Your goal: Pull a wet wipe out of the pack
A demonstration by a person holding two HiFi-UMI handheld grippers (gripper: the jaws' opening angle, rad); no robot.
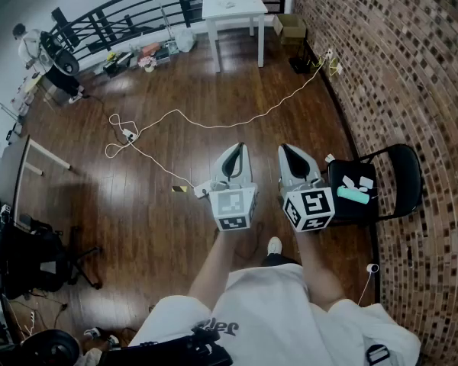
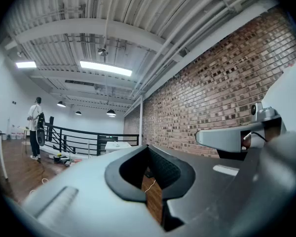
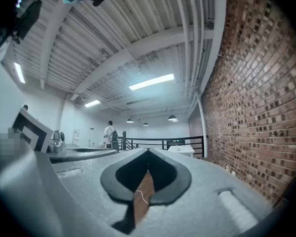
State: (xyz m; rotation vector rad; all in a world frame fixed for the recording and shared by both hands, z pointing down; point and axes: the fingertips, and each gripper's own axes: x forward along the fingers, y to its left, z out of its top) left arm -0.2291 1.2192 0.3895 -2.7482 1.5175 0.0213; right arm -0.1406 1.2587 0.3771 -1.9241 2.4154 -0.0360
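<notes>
Grippers level above the floor (image 1: 160, 212).
Jaws of left gripper (image 1: 238, 146) and right gripper (image 1: 283, 148) pressed together, empty; small items (image 1: 353, 194) lie on the chair (image 1: 402, 175) beside the right.

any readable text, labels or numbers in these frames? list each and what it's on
Nothing reads cleanly.
White clothing of the person: dark script print near its edge, partly hidden, not legible.
Marker cubes on the left gripper and right gripper: black-and-white square patterns, no words.
Items on the black chair: too small to show any print.
</notes>
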